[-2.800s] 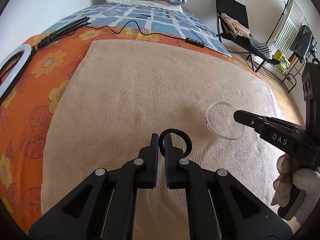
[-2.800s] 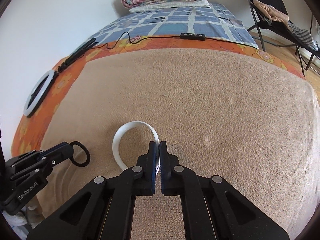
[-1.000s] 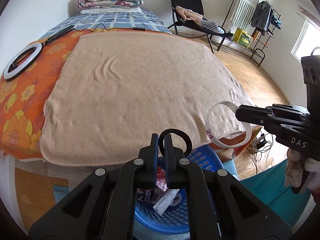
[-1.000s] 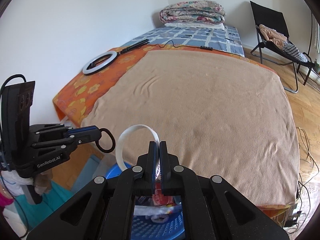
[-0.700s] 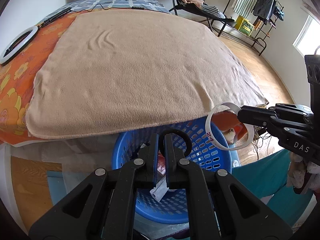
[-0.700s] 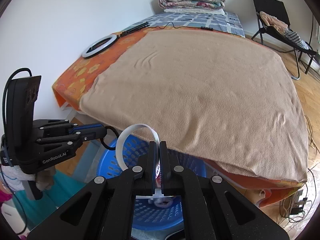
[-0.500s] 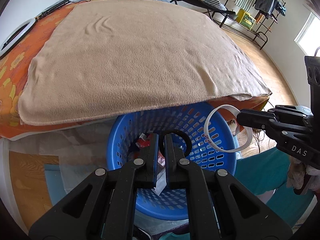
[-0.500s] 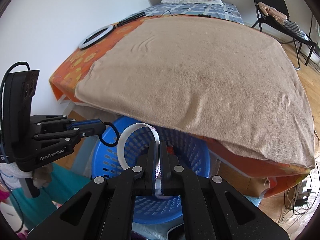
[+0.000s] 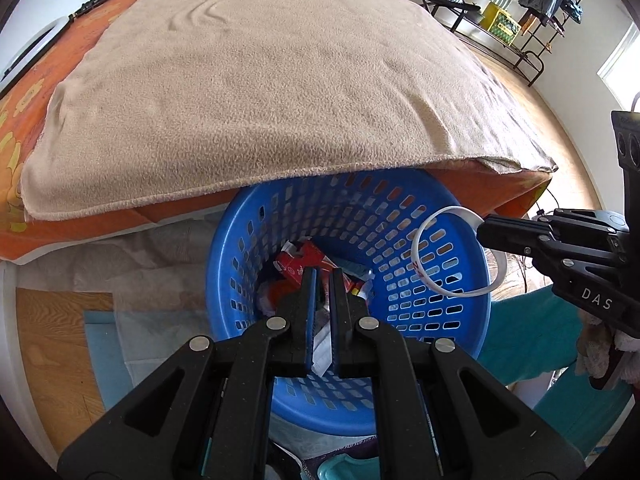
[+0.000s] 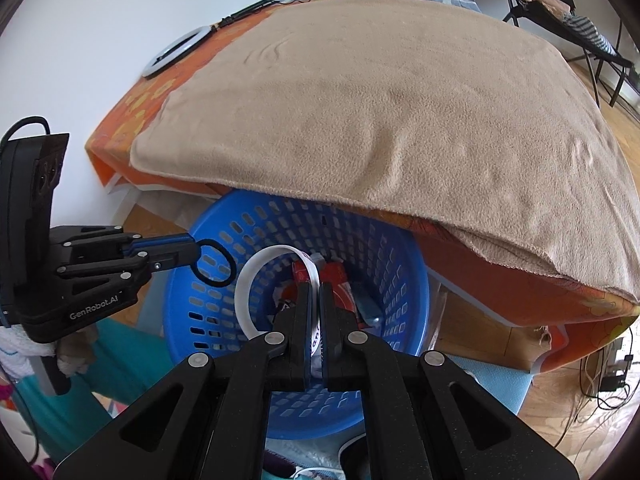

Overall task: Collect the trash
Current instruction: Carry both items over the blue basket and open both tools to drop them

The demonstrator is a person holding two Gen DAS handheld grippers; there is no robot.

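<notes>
Beige blanket (image 10: 400,120) covers the bed, and tucked at its foot stands a blue basket (image 10: 404,280) already holding wrappers. Left tongs (image 10: 192,254) are clenched on a black ring (image 10: 213,264), right tongs (image 10: 314,292) on a white band (image 10: 250,284); both hang above the basket's opening, apparently so that letting go drops them in.

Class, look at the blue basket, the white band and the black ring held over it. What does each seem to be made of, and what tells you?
Blue basket: likely moulded plastic, glossy, with even rows of slots.
White band: probably silicone or soft rubber, a thin matte loop with printed letters.
Black ring: perhaps rubber or elastic, a thin, smooth, dull loop; the pictures leave it open.
</notes>
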